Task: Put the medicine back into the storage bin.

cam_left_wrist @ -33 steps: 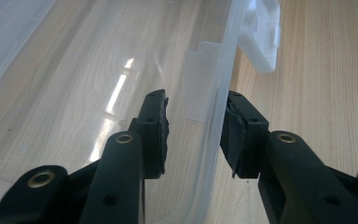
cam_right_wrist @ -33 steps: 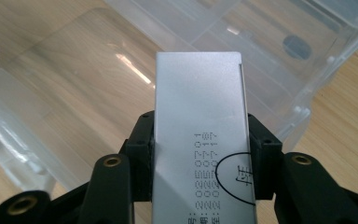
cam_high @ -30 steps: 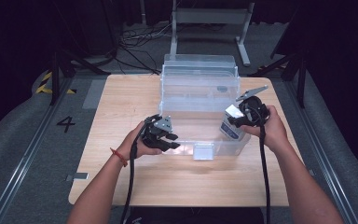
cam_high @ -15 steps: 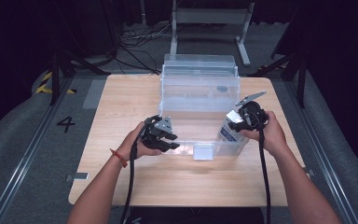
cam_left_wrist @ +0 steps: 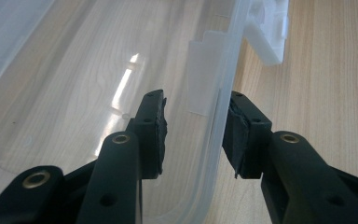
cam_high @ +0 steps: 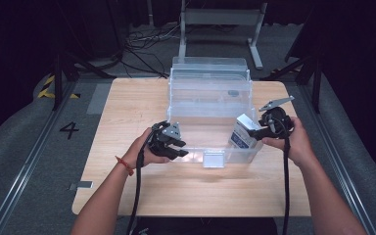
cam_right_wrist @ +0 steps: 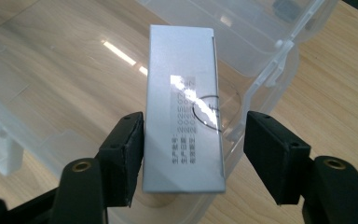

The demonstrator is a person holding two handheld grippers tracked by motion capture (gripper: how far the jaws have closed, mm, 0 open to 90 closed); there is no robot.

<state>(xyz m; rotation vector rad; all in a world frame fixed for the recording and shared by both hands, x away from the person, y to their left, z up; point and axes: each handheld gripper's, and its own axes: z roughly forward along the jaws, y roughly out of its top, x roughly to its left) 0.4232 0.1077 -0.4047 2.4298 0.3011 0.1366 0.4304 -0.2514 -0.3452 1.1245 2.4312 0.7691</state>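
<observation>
A clear plastic bin [cam_high: 210, 95] stands mid-table with its lid [cam_high: 210, 62] folded back behind it. A small silver box [cam_right_wrist: 184, 107] with printed text stands on end in the bin's front right corner [cam_high: 242, 133]. My right gripper [cam_right_wrist: 193, 121] reaches over the right rim [cam_high: 254, 131]. Its jaws have just been opening; the box stands between them, with a clear gap at the right pad [cam_right_wrist: 265, 149]. My left gripper [cam_left_wrist: 196, 100] straddles the bin's front wall [cam_left_wrist: 216, 140] near the left corner [cam_high: 182, 148], open, its inner pad [cam_left_wrist: 156, 135] off the plastic.
A white latch [cam_high: 213, 157] sticks out from the middle of the bin's front. The wooden table [cam_high: 127, 112] ends close behind the bin. Cables [cam_high: 285, 186] trail back from both grippers along the person's forearms.
The right gripper sank a little with the box, and its jaws have spread away from the box, which now stands in the bin. The left gripper has stayed put.
</observation>
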